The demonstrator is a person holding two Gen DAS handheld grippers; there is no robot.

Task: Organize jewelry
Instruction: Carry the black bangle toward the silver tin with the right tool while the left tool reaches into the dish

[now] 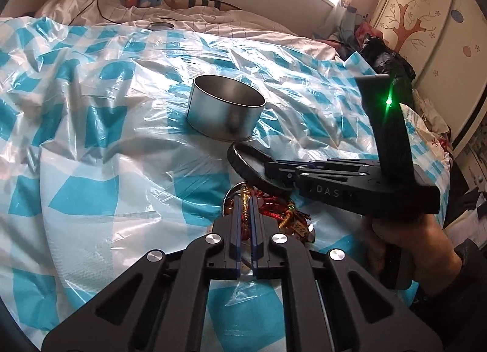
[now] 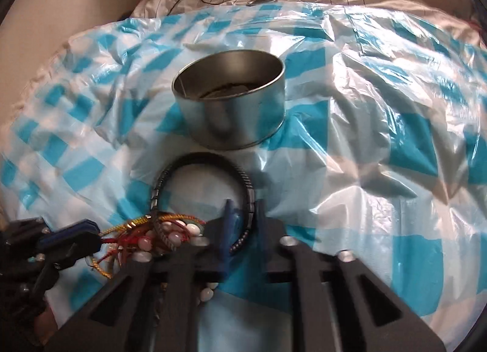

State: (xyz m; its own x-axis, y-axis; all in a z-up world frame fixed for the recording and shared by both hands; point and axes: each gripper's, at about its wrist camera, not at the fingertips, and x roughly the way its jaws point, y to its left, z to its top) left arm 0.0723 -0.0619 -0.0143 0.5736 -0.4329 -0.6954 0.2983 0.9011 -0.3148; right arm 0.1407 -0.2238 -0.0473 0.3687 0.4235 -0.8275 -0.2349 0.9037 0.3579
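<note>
Black segmented bracelet (image 2: 243, 196) pinched at its near arc by right gripper (image 1: 275, 170), jaws closed on the band; rest of the hoop lying over the blue-and-white checked plastic sheet (image 2: 380, 102), just short of the tin. Left gripper (image 1: 246, 215) clamped tight on gold and red cords of the tangled jewelry heap (image 2: 158, 236), which sits at the near middle of the sheet, touching the bracelet's near-left arc. Round metal tin (image 2: 231, 102) upright, lid off, toward the middle of the sheet, just beyond the bracelet.

Step in hand, by judgement: separating the black bracelet from the tangle, left side pinning the cords, right side drawing the band free. Next move likely a lift and short carry over the tin rim, then release; calls for a clean break from the cords first, else the heap trails along. Thin sheet may ruck up and tip the tin.

Right wrist view: something dark already at the bottom of the tin, plus pale beads (image 2: 176, 234) in the heap; slight motion blur. Left wrist view: tin interior hidden by its wall, but hand (image 1: 417, 239) gripping the right tool, its green light, and a flat lid-like disc (image 1: 160, 26) at the sheet's far edge.
</note>
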